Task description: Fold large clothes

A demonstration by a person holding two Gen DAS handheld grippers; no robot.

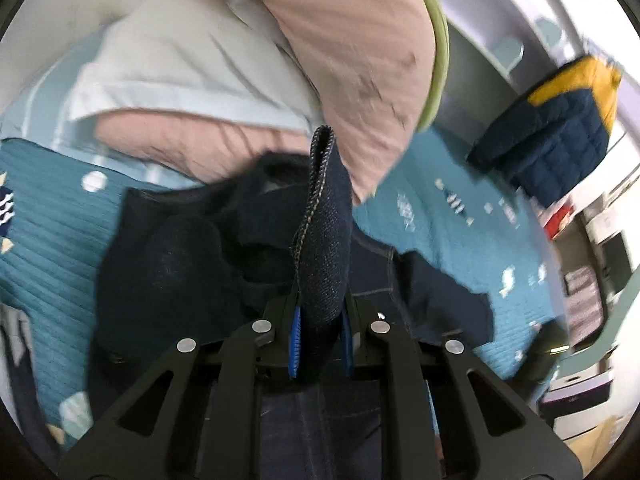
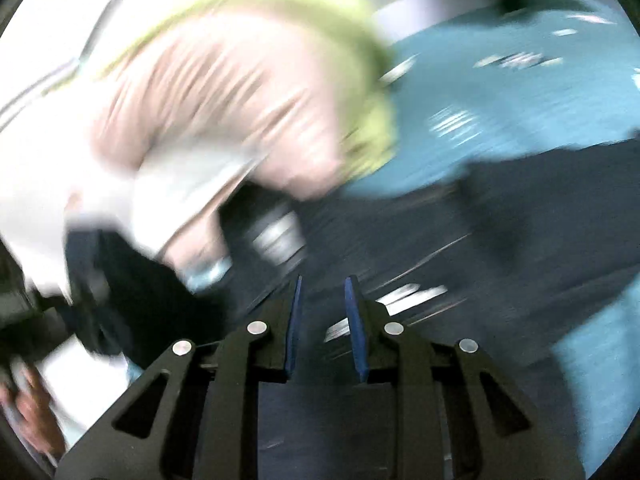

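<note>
Jaws on the left gripper (image 1: 320, 312) were clamped tight on a folded edge of the dark denim garment (image 1: 324, 216); the blue pads (image 1: 295, 340) pressed either side of the cloth, and the stitched hem stood straight up out of them; the remainder of the denim lay heaped just beyond and below, spread over the teal quilted bedspread (image 1: 48, 248); past the heap sat a pile of pink and white bedding (image 1: 360, 60) with a green edge, and off to the right a navy and yellow quilted jacket (image 1: 560, 136) lay well apart from the jeans.

Over on the right gripper (image 2: 322, 312), the jaws stood parted with a clear gap between the blue pads (image 2: 356, 336), gripping nothing; the view was heavily smeared; dark denim (image 2: 520, 216) stretched beneath and ahead of the open jaws, though whether they touched it I could not tell; the teal bedspread (image 2: 500, 92) showed beyond, and the pink bedding (image 2: 224, 112) loomed upper left.
</note>
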